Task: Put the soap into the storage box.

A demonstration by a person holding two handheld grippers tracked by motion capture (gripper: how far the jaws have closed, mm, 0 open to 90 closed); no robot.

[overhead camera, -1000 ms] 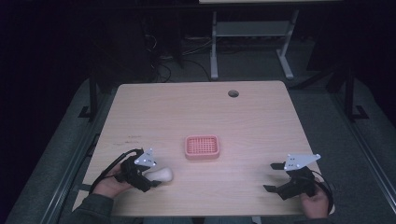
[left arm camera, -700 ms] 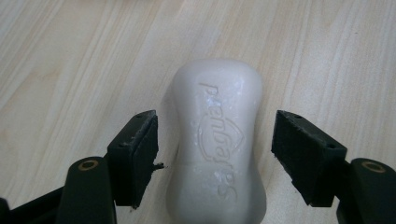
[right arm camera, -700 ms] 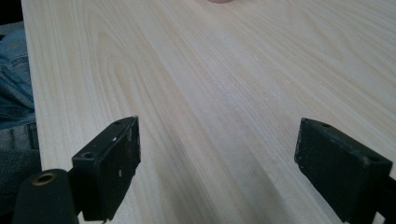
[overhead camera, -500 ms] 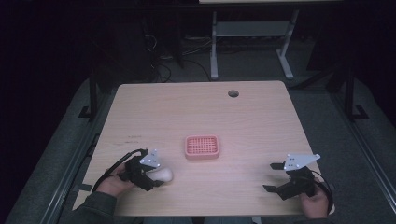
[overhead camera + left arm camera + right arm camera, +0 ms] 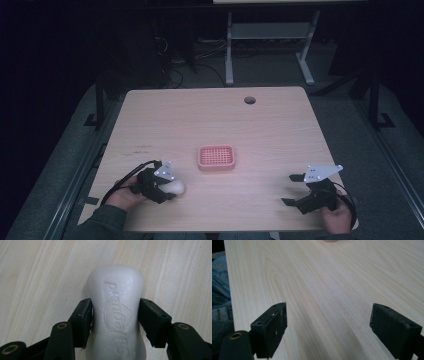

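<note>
From the high view, the left gripper (image 5: 167,186) pinched a pale soap (image 5: 176,187) low over the table (image 5: 210,112), near its front left edge. The pink dish (image 5: 216,157) lay just up and right of it, much nearer this hand than the right gripper (image 5: 295,189), which sat spread and empty, well apart.

In the left gripper view, the jaws squeezed the soap (image 5: 117,315) across its waist, its long axis running straight out along them.

In the right gripper view, the jaws stood wide over bare wood.
</note>
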